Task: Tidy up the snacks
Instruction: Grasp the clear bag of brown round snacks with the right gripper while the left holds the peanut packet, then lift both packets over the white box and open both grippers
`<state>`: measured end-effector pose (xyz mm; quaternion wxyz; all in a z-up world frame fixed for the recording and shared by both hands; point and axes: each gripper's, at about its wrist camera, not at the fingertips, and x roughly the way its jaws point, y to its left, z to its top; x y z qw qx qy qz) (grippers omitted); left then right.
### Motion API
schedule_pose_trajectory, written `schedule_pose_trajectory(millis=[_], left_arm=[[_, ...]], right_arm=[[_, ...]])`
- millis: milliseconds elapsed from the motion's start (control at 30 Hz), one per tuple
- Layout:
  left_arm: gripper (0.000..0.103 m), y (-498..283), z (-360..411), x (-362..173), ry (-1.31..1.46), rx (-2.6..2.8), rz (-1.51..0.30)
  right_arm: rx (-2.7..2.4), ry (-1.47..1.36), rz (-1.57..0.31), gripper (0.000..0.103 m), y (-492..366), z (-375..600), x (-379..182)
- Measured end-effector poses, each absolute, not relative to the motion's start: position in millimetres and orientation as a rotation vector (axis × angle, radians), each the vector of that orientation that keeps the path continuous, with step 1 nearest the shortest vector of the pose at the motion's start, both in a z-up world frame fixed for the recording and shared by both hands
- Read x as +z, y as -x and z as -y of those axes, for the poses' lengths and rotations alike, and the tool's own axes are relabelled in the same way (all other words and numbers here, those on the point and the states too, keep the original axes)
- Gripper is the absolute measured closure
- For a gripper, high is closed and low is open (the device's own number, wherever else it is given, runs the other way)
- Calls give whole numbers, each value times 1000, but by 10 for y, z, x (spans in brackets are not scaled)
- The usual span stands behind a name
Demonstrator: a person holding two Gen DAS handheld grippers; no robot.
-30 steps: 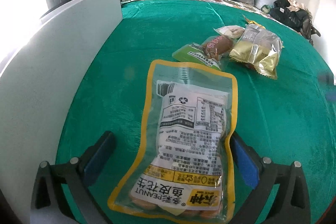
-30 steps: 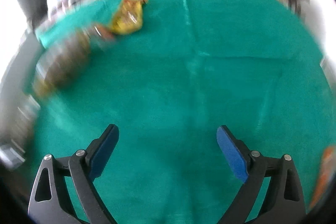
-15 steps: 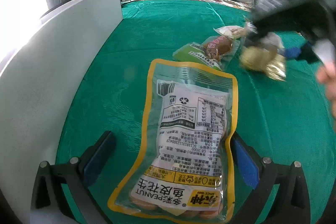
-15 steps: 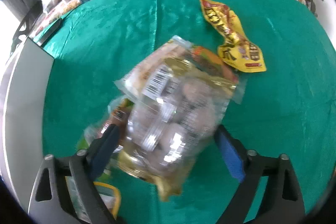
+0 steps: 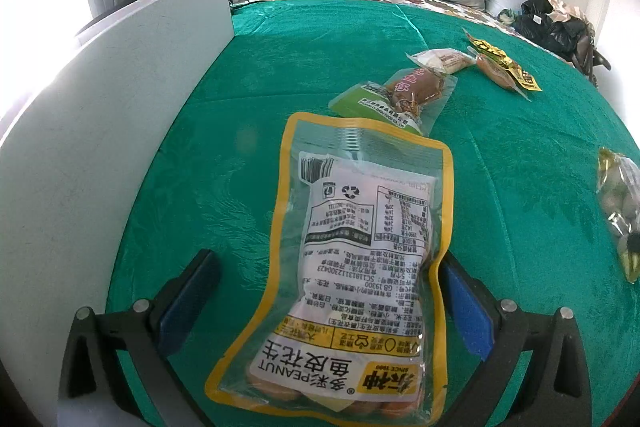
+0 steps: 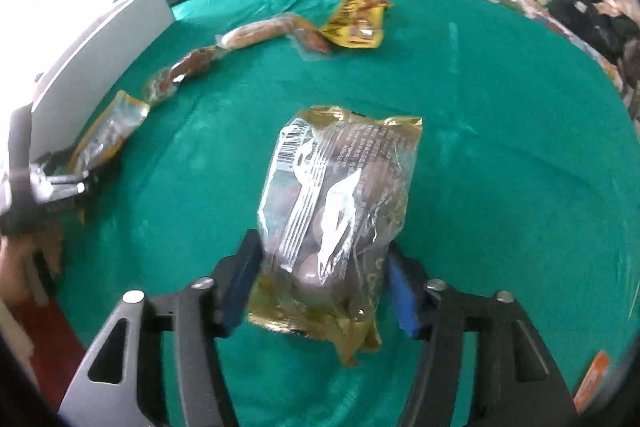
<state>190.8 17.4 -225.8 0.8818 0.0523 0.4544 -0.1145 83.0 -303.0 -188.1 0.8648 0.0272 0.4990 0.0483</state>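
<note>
A clear, yellow-edged peanut bag (image 5: 360, 247) lies flat on the green cloth between the fingers of my left gripper (image 5: 324, 307). That gripper is open, its pads apart from the bag. My right gripper (image 6: 324, 283) has a gold bag of round candies (image 6: 340, 195) between its blue pads. The pads still touch the bag while the jaws are opening. From the left wrist view this gold bag (image 5: 618, 199) shows at the far right edge.
A green packet (image 5: 372, 103), a brown snack (image 5: 416, 87), a white-wrapped bun (image 5: 440, 59) and a yellow packet (image 5: 504, 67) lie in a row further back. A white panel (image 5: 120, 107) stands along the left. Pillows and a dark heap of things sit behind.
The right gripper came to the pile, closed around the gold bag and carried it off to the right. The left gripper and peanut bag have not moved.
</note>
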Motion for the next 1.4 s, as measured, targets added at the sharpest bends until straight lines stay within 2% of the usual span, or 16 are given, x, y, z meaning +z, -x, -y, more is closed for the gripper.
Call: schedule_pose_trajectory(millis=[133, 333, 1400], left_arm=[[0, -1909, -172, -2259, -109, -239, -946], [0, -1909, -173, -2258, -109, -239, -947], [0, -1911, -176, -2258, -109, -240, -947]], right_arm=[[31, -42, -997, 18, -807, 3022, -2053], [-3, -8, -929, 7, -787, 2956, -2104], [-20, -17, -925, 7, -786, 2966, -2147]])
